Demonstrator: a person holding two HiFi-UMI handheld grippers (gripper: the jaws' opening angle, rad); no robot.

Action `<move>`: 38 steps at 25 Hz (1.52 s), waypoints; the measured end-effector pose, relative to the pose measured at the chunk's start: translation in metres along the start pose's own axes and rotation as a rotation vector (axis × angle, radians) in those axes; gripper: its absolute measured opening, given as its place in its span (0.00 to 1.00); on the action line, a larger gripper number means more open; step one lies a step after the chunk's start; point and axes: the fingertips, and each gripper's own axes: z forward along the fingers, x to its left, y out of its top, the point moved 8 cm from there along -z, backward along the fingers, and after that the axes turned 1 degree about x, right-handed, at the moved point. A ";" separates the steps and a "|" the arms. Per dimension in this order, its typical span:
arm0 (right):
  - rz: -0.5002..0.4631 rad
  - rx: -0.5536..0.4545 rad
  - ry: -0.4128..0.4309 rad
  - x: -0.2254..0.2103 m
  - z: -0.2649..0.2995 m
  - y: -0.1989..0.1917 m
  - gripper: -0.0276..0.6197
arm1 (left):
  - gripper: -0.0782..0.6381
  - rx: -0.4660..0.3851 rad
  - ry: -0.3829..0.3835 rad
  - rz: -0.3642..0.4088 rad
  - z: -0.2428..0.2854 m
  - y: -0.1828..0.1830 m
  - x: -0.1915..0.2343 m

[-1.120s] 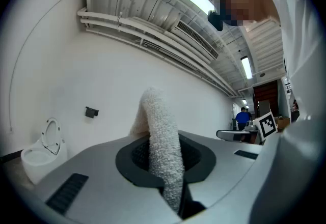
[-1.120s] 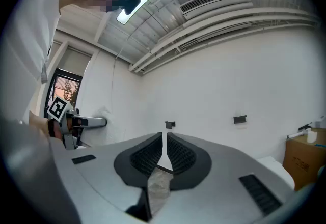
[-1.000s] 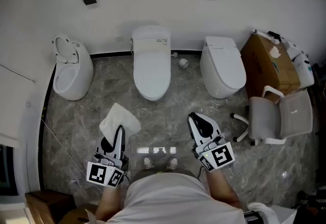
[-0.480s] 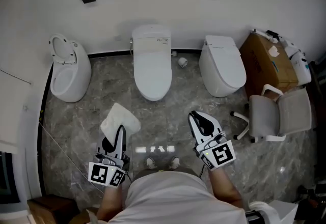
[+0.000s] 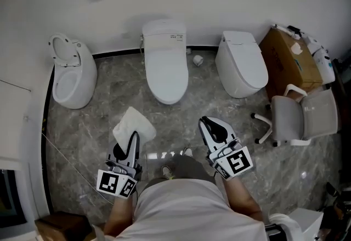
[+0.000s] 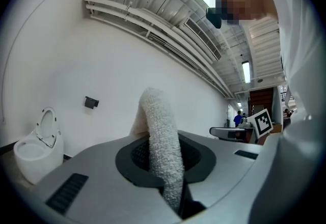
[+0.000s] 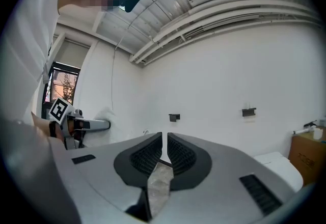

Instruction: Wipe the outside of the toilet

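Cloth [image 5: 134, 124] clamped in your left gripper [image 5: 130, 140], right gripper [image 5: 213, 126] jaws nearly together and empty, you face the middle toilet [image 5: 165, 64].

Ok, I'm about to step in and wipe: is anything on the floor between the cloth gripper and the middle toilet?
Nothing visible. Only bare marble floor lies between the left hand-held gripper, shut on the white cloth, and the middle toilet.

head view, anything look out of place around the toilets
Yes: a small pale object lies loose on the floor between the middle toilet and the right toilet; what it is I can't tell. An office chair and cardboard box stand beside the right one.
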 end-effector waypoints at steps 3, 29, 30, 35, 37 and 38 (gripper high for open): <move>-0.006 -0.007 0.026 -0.008 0.022 0.001 0.13 | 0.19 0.015 0.008 -0.002 0.010 -0.001 0.012; 0.075 -0.029 0.235 -0.344 0.327 0.011 0.13 | 0.19 0.056 0.085 0.013 0.427 0.020 0.084; 0.075 -0.025 0.239 -0.352 0.333 0.010 0.13 | 0.19 0.049 0.090 0.015 0.436 0.021 0.086; 0.093 0.000 0.266 -0.372 0.363 0.004 0.13 | 0.19 0.037 0.124 0.015 0.461 0.024 0.104; 0.097 0.016 0.277 -0.372 0.380 0.003 0.13 | 0.19 0.040 0.135 0.006 0.464 0.026 0.118; 0.095 0.021 0.282 -0.371 0.390 0.004 0.13 | 0.19 0.044 0.140 0.000 0.466 0.027 0.127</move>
